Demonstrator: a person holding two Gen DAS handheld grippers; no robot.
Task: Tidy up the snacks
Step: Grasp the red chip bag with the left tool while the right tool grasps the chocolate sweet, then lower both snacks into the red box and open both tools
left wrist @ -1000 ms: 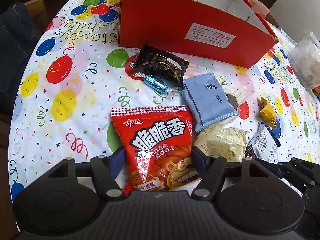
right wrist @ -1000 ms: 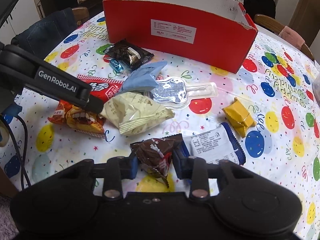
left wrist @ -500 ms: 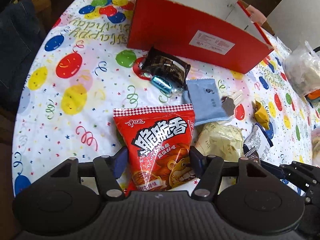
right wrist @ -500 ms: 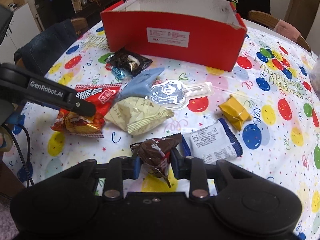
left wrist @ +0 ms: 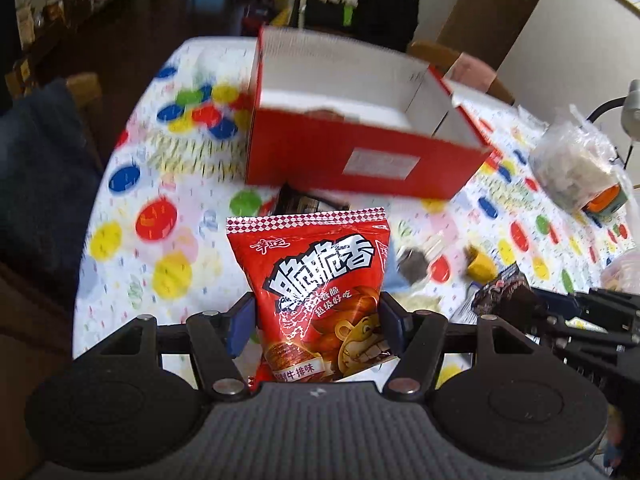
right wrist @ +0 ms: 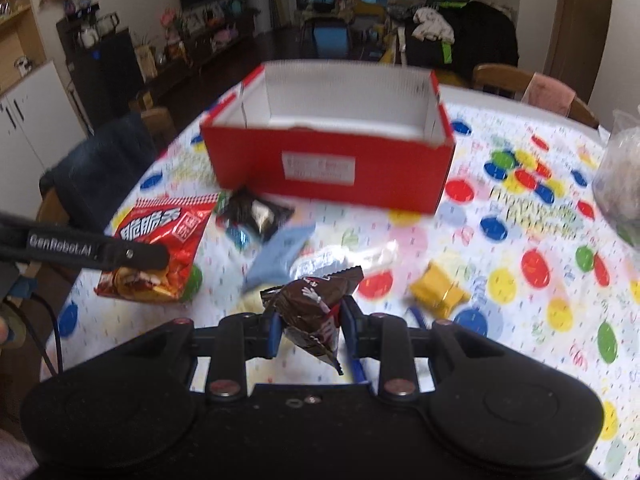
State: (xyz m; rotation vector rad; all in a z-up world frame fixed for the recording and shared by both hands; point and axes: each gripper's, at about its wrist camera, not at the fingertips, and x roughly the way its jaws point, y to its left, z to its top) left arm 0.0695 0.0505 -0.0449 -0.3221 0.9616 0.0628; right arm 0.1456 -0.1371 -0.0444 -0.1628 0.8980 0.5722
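Note:
My left gripper [left wrist: 316, 320] is shut on a red chip bag [left wrist: 316, 288] and holds it up off the table; the bag also shows in the right wrist view [right wrist: 160, 248]. My right gripper [right wrist: 308, 326] is shut on a brown snack packet [right wrist: 312, 304], lifted above the table; the packet also shows in the left wrist view [left wrist: 504, 292]. The open red box [right wrist: 328, 160] with a white inside stands at the far middle of the table, ahead of both grippers [left wrist: 360, 148].
On the balloon tablecloth [right wrist: 520, 240] lie a black packet [right wrist: 256, 212], a light blue packet [right wrist: 280, 252], a clear wrapped item [right wrist: 352, 256] and a yellow packet [right wrist: 436, 288]. A clear plastic bag [left wrist: 572, 168] sits at the right. Chairs stand around the table.
Both grippers have risen from the table with their snacks, and the views now tilt up so the box's inside shows.

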